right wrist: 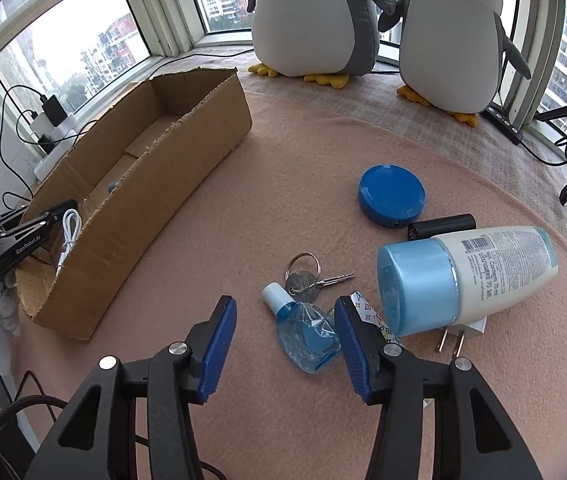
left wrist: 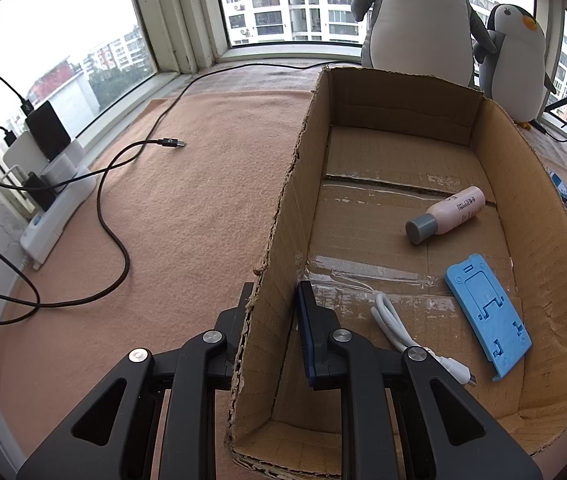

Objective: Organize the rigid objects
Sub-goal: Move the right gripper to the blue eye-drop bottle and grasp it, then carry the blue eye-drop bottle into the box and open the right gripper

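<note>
My left gripper point(left wrist: 275, 292) is shut on the left wall of the cardboard box point(left wrist: 543, 240), one finger outside and one inside. In the box lie a pink bottle point(left wrist: 449, 214), a blue phone stand point(left wrist: 487, 320) and a white cable point(left wrist: 403, 328). My right gripper point(right wrist: 283, 306) stands open, low over the mat. A small blue bottle point(right wrist: 307, 336) lies between its fingers, close to the right pad and well clear of the left one. Keys point(right wrist: 307, 278) lie just beyond it. A lotion bottle point(right wrist: 471, 276) with a blue cap lies to the right.
A blue round tin point(right wrist: 391, 194), a black cylinder point(right wrist: 443, 226), a white plug point(right wrist: 463, 332) and a patterned packet point(right wrist: 367, 308) lie around the right gripper. Two plush penguins point(right wrist: 311, 20) stand by the window. A power strip point(left wrist: 59, 204) and a black cable point(left wrist: 123, 240) lie left of the box.
</note>
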The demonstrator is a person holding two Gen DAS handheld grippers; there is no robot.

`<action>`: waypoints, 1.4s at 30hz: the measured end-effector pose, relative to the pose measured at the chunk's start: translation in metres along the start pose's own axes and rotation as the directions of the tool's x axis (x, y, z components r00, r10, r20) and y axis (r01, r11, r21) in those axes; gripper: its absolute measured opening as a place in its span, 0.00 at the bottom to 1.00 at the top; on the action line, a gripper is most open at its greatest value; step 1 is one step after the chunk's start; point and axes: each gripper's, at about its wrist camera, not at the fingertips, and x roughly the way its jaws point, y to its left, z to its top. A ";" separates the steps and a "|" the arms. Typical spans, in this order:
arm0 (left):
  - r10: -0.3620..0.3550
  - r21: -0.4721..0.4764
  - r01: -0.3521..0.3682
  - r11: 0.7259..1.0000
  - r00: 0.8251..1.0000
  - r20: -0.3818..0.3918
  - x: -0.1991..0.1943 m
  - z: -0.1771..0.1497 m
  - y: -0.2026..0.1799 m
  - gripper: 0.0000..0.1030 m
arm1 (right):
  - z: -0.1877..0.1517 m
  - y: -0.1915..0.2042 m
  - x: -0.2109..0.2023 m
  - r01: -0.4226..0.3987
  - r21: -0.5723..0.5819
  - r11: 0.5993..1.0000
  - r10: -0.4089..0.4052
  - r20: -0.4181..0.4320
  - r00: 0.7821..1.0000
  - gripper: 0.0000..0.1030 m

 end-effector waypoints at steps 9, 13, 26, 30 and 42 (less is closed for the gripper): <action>0.000 -0.001 0.000 1.000 1.000 0.000 0.000 0.000 0.000 0.17 | -0.009 0.012 0.007 0.012 -0.035 0.999 -0.013 -0.036 0.999 0.40; -0.001 -0.001 0.001 1.000 1.000 0.000 0.000 0.000 0.000 0.17 | -0.010 0.018 0.011 0.046 -0.062 0.997 -0.049 -0.047 0.998 0.37; -0.001 -0.003 0.001 1.000 1.000 0.000 0.001 0.000 -0.002 0.17 | -0.015 0.022 -0.001 0.064 -0.054 0.997 -0.065 -0.026 0.998 0.27; -0.002 -0.004 0.002 1.000 1.000 0.001 0.001 0.000 -0.002 0.17 | -0.008 0.034 -0.021 0.039 -0.044 0.998 -0.038 0.026 0.999 0.27; -0.004 -0.005 0.004 1.000 1.000 0.000 0.001 -0.001 -0.003 0.17 | 0.043 0.102 -0.051 -0.047 -0.121 0.992 0.065 0.150 0.986 0.27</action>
